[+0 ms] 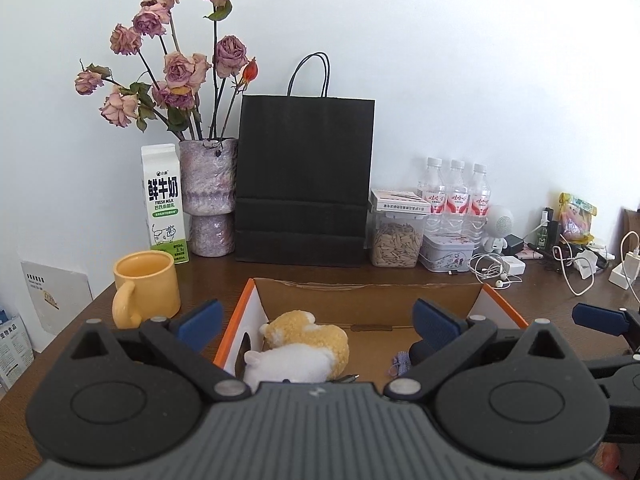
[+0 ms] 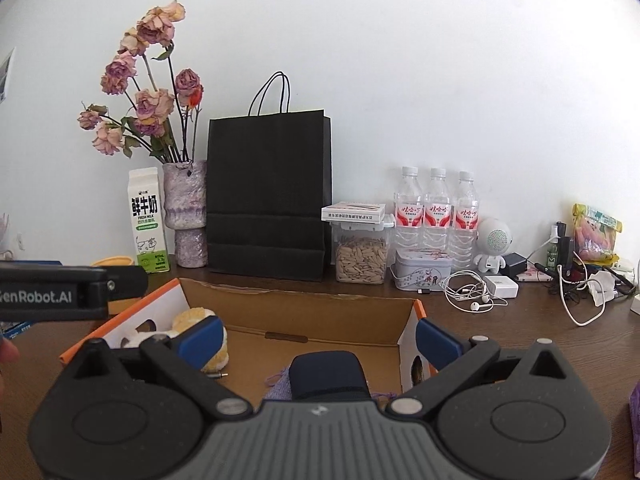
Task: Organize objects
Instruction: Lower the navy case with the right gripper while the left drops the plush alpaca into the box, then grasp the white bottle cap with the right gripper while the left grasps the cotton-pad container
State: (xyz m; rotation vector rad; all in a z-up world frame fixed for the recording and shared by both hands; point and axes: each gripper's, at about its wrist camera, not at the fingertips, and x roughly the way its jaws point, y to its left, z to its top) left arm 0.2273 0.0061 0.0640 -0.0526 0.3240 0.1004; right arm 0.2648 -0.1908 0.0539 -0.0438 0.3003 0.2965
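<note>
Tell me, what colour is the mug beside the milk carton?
Yellow ceramic mug; the left wrist view shows it best.

We hold both tools side by side, angled slightly downward. Our left tool (image 1: 318, 322) has its blue pads spread wide, gripping nothing; our right tool (image 2: 318, 340) is equally wide and empty.

Yellow-and-white plush toy (image 1: 308, 344), orange-edged brown cardboard box (image 1: 368, 300), black paper bag (image 1: 304, 180), yellow mug (image 1: 146, 286), blue-padded fingers (image 1: 200, 320)

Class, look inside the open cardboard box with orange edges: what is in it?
Inside the cardboard box lie a yellow-and-white plush toy, a dark blue case and a small purple pouch. The grippers hide the box's near end.
</note>
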